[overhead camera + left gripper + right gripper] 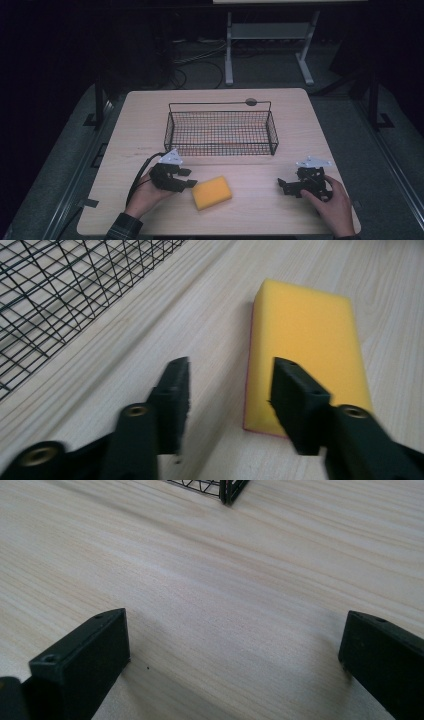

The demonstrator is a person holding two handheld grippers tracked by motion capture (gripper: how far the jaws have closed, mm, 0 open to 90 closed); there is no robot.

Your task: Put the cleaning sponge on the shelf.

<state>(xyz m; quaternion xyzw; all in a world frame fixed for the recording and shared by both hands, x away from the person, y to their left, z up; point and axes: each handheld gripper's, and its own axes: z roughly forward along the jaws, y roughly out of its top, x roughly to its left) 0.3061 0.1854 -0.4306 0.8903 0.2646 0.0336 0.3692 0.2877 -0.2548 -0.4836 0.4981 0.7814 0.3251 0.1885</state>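
**Left gripper at the near end of one yellow sponge, jaws apart**

Left gripper (192,183) sits in my left hand (145,196) at the front left of the table (145,115), its jaws parted and holding nothing. One yellow sponge (212,192) lies flat on the wood just beside its tips, in front of the one black wire basket (221,131). My right gripper (283,185) rests low over bare wood at the front right, well apart from the sponge, with its jaws spread wide and nothing between them.

Counted from the high view: two grippers, two hands, one sponge, one basket, one table. Each gripper carries one grey three-cornered plate, and a black cable trails from the left one.

From the high view the room beyond the table is dark; only a pale stand's legs and some floor cables can be made out.

My left gripper view brings out a thin reddish layer along the underside of the sponge (305,345), which the high view does not resolve. There, one jaw overlaps the sponge's near edge and the other stands over bare wood; whether either touches I cannot tell. The basket (65,295) is cut off at the upper left. My right gripper view catches only one corner of the basket (220,487) at the top edge.
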